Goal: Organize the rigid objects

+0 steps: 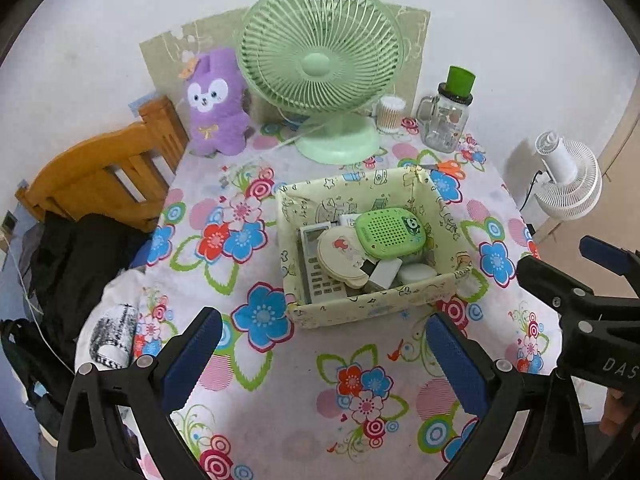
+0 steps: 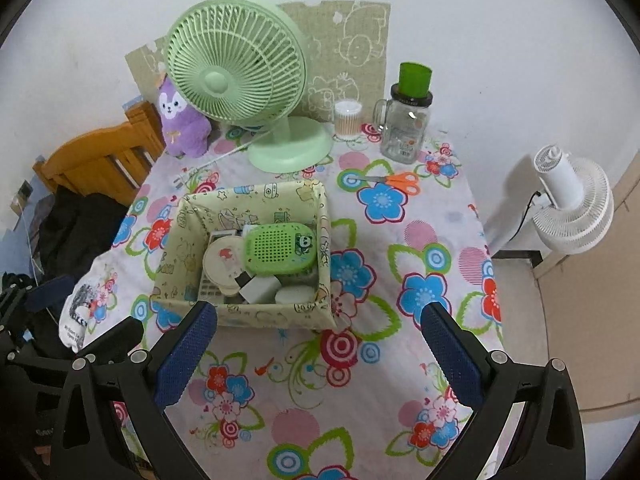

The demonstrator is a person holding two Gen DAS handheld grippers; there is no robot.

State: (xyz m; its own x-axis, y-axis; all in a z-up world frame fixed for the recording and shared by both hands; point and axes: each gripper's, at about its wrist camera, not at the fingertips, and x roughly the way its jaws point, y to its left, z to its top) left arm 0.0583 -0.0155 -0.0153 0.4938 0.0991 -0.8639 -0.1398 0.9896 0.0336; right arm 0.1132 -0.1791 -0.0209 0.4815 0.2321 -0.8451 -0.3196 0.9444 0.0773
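Observation:
A pale yellow fabric basket (image 1: 372, 307) stands mid-table; it also shows in the right wrist view (image 2: 256, 317). Inside lie a green speaker (image 1: 390, 232), a round cream case (image 1: 340, 254), a white remote control (image 1: 320, 276) and small white items. Orange-handled scissors (image 2: 394, 181) lie on the floral cloth behind the basket. My left gripper (image 1: 324, 344) is open and empty, above the cloth in front of the basket. My right gripper (image 2: 320, 336) is open and empty, just in front of the basket; it shows at the right in the left wrist view (image 1: 580, 280).
A green desk fan (image 1: 320, 60), a purple plush rabbit (image 1: 216, 104), a cotton-swab tub (image 2: 347, 118) and a glass jar with a green cup on top (image 2: 406, 120) stand along the back. A wooden chair (image 1: 104, 172) is left, a white floor fan (image 2: 568, 208) right.

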